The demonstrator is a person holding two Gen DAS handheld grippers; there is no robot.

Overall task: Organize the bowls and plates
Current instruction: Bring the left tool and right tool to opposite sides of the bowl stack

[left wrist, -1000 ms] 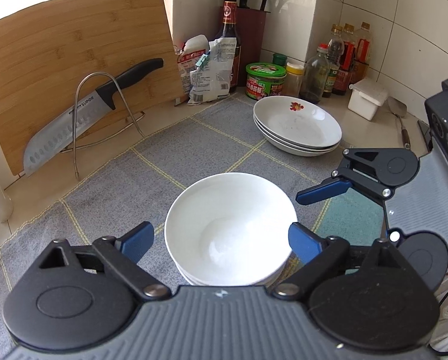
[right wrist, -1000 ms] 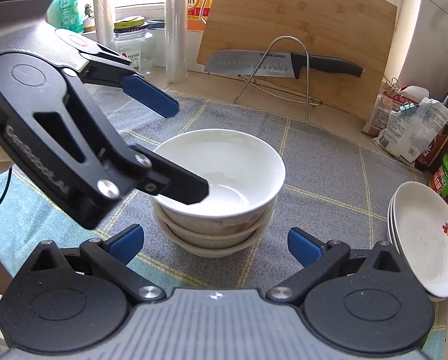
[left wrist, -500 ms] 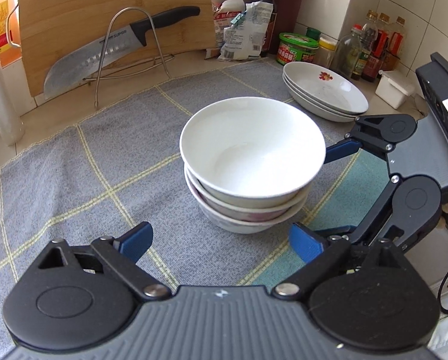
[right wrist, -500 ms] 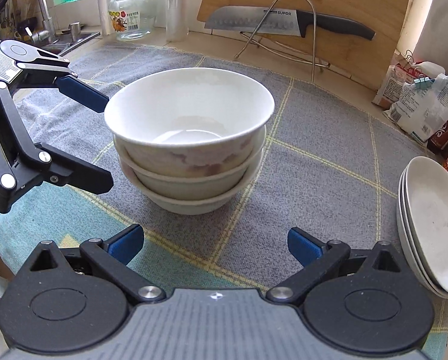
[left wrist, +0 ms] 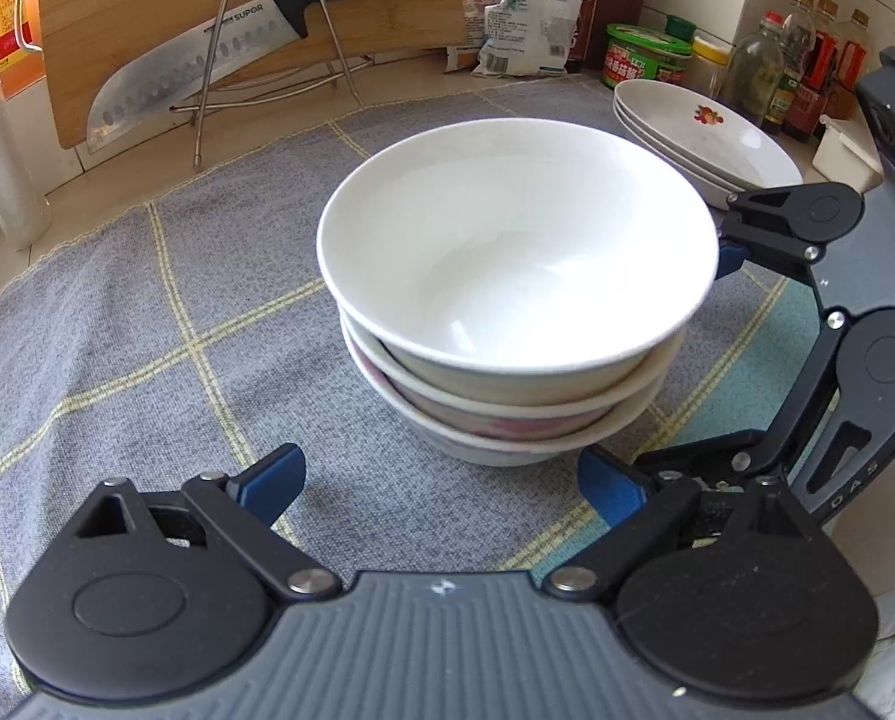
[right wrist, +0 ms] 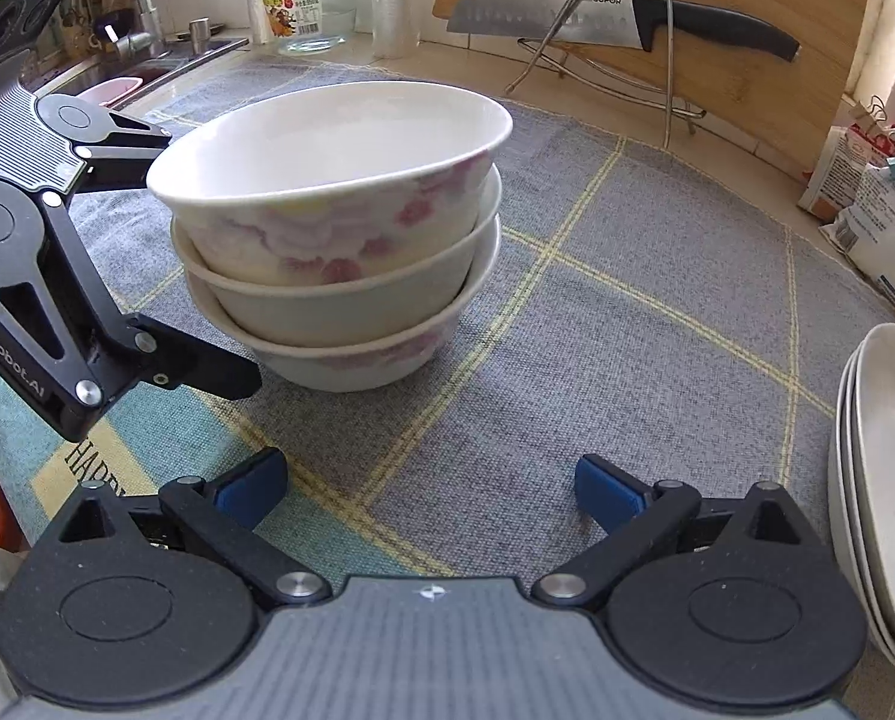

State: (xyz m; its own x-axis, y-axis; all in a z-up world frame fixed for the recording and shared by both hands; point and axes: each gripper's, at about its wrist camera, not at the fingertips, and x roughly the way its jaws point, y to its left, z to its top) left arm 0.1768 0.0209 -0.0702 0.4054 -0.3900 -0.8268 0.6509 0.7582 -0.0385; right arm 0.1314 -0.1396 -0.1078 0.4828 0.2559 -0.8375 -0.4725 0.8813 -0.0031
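Note:
Three white bowls with pink flowers stand stacked [left wrist: 516, 312] on the grey checked cloth [left wrist: 165, 324]; the stack also shows in the right wrist view [right wrist: 339, 240]. A stack of white plates [left wrist: 705, 132] lies at the back right, and at the right edge of the right wrist view [right wrist: 885, 480]. My left gripper [left wrist: 435, 480] is open and empty, low, just in front of the bowls. My right gripper [right wrist: 429, 480] is open and empty, beside the bowls. Each gripper shows in the other's view: the right gripper [left wrist: 765, 360] and the left gripper [right wrist: 183, 264].
A wooden cutting board [left wrist: 147, 12] leans at the back with a large knife [left wrist: 219, 54] on a wire stand [left wrist: 267, 48]. Snack bags [left wrist: 525, 12], jars and sauce bottles [left wrist: 807, 66] line the wall. A sink and glass jar [right wrist: 309, 0] are at the left.
Both grippers have dropped lower and come closer to the bowl stack, so I now see it from the side rather than from above. Both stay open. The bowls and plates have not moved.

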